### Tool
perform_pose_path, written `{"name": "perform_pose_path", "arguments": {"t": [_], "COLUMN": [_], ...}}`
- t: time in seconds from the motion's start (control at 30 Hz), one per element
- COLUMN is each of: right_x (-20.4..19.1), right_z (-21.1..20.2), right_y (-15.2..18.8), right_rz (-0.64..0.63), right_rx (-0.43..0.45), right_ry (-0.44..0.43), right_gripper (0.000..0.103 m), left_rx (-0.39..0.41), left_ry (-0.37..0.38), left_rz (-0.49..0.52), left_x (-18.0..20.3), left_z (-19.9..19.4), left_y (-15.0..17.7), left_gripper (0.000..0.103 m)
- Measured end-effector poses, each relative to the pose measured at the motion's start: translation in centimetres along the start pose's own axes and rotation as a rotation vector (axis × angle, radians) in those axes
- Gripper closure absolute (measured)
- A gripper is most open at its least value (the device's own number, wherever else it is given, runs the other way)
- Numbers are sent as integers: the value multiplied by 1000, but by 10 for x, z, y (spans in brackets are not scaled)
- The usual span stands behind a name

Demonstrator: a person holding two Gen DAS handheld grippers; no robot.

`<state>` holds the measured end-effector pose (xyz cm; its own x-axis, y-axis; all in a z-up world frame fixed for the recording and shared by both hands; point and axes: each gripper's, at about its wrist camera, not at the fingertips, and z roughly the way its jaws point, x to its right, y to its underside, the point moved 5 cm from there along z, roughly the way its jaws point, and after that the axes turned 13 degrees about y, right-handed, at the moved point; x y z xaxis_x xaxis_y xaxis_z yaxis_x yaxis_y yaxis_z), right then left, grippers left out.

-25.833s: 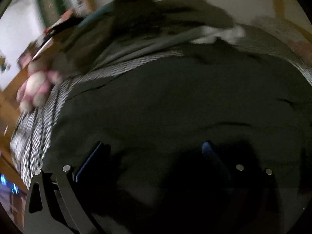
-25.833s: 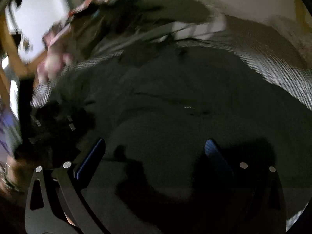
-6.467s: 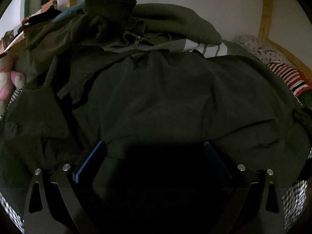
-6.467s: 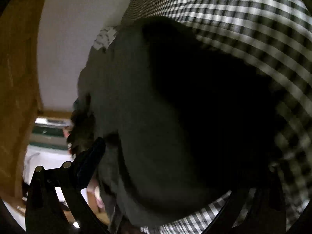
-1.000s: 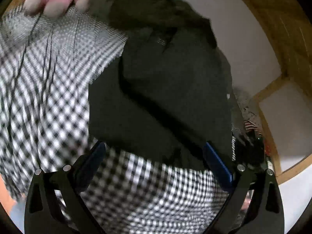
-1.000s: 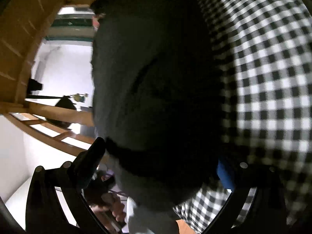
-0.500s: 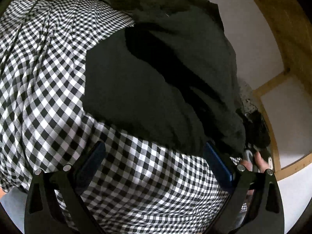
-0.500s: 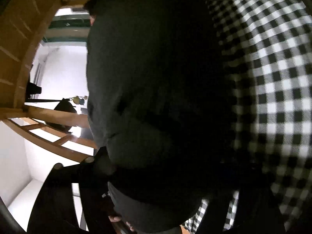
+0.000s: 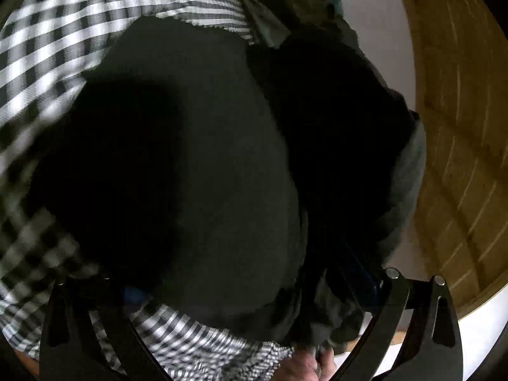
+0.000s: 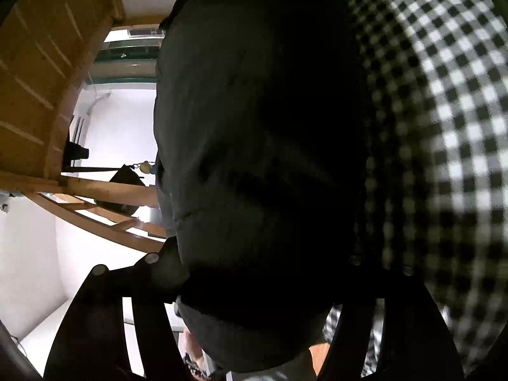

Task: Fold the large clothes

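Now, left gripper (image 9: 250, 289) spread wide over dark garment (image 9: 222, 158), right gripper (image 10: 254, 273) clamped on its edge, checkered sheet (image 10: 444, 95) beneath

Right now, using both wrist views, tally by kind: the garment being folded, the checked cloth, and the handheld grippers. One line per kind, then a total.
Dark green fabric garment: 1
Black-and-white checked cloth: 1
Black two-finger grippers: 2, the left gripper and the right gripper
Total: 4
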<state>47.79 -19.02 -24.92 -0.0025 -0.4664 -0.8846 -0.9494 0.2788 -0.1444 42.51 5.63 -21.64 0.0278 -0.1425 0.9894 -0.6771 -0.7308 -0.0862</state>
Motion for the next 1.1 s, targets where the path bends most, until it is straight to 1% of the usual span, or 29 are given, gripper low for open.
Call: {"name": "perform_pose_path", "arguments": {"t": [0.07,0.13,0.2,0.23,0.27,0.33,0.4,0.43,0.5,0.57,0.6,0.63,0.67,0.8,0.87,0.9,1.0,1.03,1.07,1.1], "right_x": [3,9,11,12,15,19,26,27,23,23,21,21,21,22,18,19,20,17,14,11], "right_z": [-5,-8,-7,-7,-6,0,3,4,5,8,9,10,10,12,16,16,18,18,20,22], "right_y": [4,4,4,5,6,7,7,6,6,6,6,7,7,5,6,6,7,8,9,11], "right_rz": [8,24,26,23,20,35,69,75,45,63,58,42,33,64,35,20,17,-9,-35,-59], "right_rx": [4,13,18,15,12,2,-11,-17,-17,-24,-32,-40,-39,-57,-59,-57,-50,-51,-53,-59], "right_ry": [-3,-13,-2,2,10,20,10,13,52,52,57,67,72,50,68,79,99,126,146,163], "right_gripper": [39,39,39,39,39,39,38,38,37,36,36,36,35,34,33,33,33,33,33,33], "left_rx": [10,53,120,166,187,206,198,206,243,272,272,260,257,248,248,249,232,231,233,233], "left_ry": [10,41,100,137,154,208,252,271,306,357,349,318,324,397,352,335,320,312,272,208], "left_rz": [12,31,22,6,-2,19,56,60,84,90,113,162,184,191,239,263,333,340,347,350], "left_x": [6,10,8,4,1,2,3,3,4,-2,-3,0,1,-5,-5,1,11,12,12,12], "left_z": [4,1,-8,-12,-13,-14,-19,-21,-26,-30,-30,-29,-29,-36,-40,-40,-37,-36,-33,-22], "left_y": [1,1,13,17,19,20,26,26,32,39,41,42,44,46,49,52,60,61,60,49], "left_gripper": [5,6,6,6,6,6,6,6,6,6,6,6,6,6,6,6,6,6,6,6]}}
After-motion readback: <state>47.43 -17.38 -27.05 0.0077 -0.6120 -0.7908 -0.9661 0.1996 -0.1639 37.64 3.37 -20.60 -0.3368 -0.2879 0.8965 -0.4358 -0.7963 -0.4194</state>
